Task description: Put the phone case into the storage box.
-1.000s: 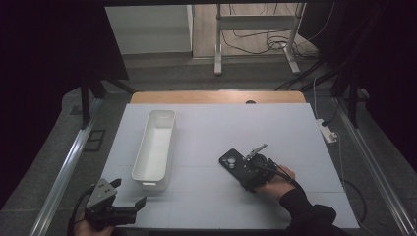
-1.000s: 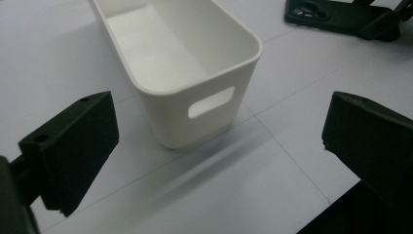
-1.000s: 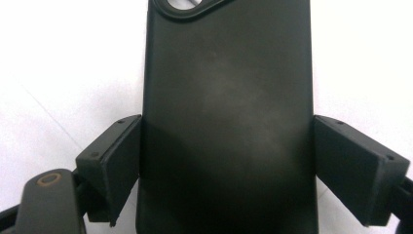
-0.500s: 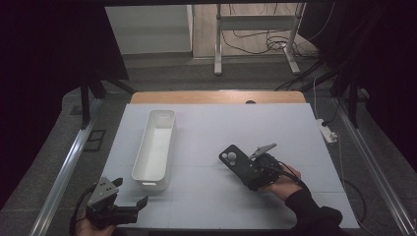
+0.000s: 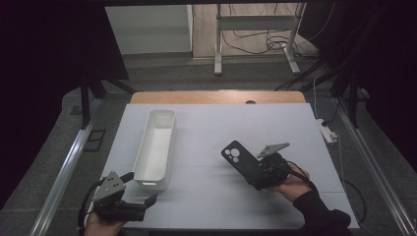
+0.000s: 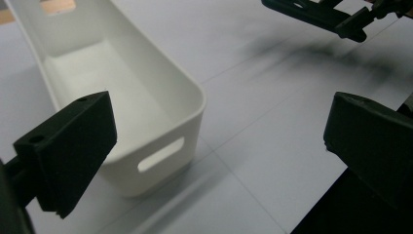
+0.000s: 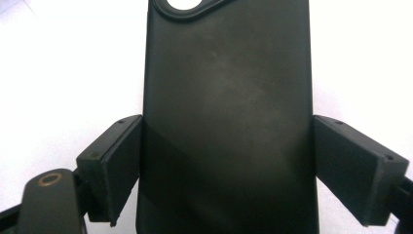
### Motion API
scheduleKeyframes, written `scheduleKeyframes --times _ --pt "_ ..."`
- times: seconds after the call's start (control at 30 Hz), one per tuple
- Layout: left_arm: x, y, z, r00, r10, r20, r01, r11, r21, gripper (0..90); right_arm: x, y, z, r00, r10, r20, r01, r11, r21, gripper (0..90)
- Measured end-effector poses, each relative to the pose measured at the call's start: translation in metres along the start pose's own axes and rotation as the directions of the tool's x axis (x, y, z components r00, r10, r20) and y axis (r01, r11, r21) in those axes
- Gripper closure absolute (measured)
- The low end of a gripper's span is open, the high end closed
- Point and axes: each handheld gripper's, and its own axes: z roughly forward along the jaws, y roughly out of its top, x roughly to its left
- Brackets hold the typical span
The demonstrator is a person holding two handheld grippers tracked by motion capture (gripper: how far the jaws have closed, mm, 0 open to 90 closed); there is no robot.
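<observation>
Near the bench's (image 5: pixel 206 118) right front, right gripper (image 5: pixel 255 169) has its jaws clamped across the width of the black phone case (image 5: pixel 241 160), lifted clear of the surface, camera cutout end pointing away from the hand. White bin (image 5: pixel 156 147) sits left of centre, empty, well apart from the case. Left gripper (image 5: pixel 142 202) waits at the front left edge just beside the bin's near end, jaws wide apart, nothing between. Judged: pickup done; carry over and drop into the bin left.
</observation>
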Motion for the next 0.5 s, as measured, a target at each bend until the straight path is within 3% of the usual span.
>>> scheduleKeyframes --times 0.2,0.4,0.5 --pt "-0.003 0.014 0.010 0.9979 0.052 0.039 -0.051 0.9986 -0.009 0.0 0.000 -0.002 -0.010 0.9999 -0.003 -0.015 0.003 0.999 -0.035 14.8" --pt "-0.004 0.022 0.018 0.9955 0.066 0.068 -0.066 0.9978 -0.008 0.0 0.001 -0.006 -0.018 0.9993 0.001 -0.038 -0.003 0.998 -0.062 14.8" --pt "-0.004 0.028 0.026 0.9920 0.073 0.103 -0.071 0.9972 -0.025 0.0 0.001 -0.007 -0.022 0.9990 0.003 -0.045 -0.007 0.997 -0.071 14.8"
